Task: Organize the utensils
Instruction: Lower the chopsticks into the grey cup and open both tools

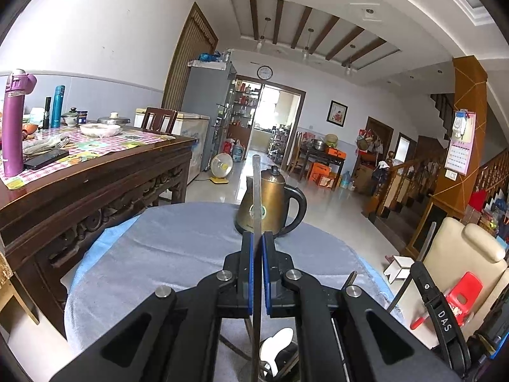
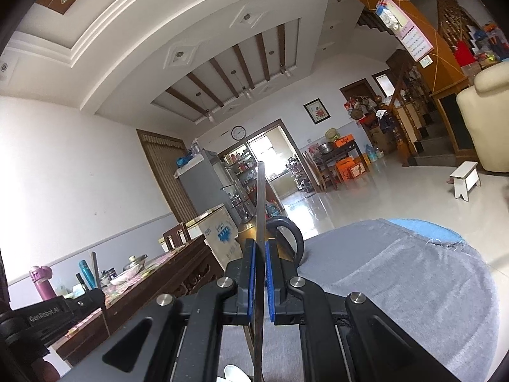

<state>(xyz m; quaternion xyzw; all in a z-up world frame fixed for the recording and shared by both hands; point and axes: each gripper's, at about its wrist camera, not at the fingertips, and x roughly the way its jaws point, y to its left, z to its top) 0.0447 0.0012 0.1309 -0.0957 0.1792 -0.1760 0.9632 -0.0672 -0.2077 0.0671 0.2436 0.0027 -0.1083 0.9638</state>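
On the left, the left tongs (image 1: 257,238) pinch a thin flat metal utensil (image 1: 256,191), edge-on and upright over the grey-clothed surface (image 1: 165,245), in front of the brass kettle (image 1: 270,203). To the right, the right tongs (image 2: 260,245) clamp a second flat metal utensil (image 2: 261,197) the same way. Both pieces are lifted but neither is put away; a white spoon (image 1: 280,343) shows below. No holder is visible, so I judge the sorting is midway at best.
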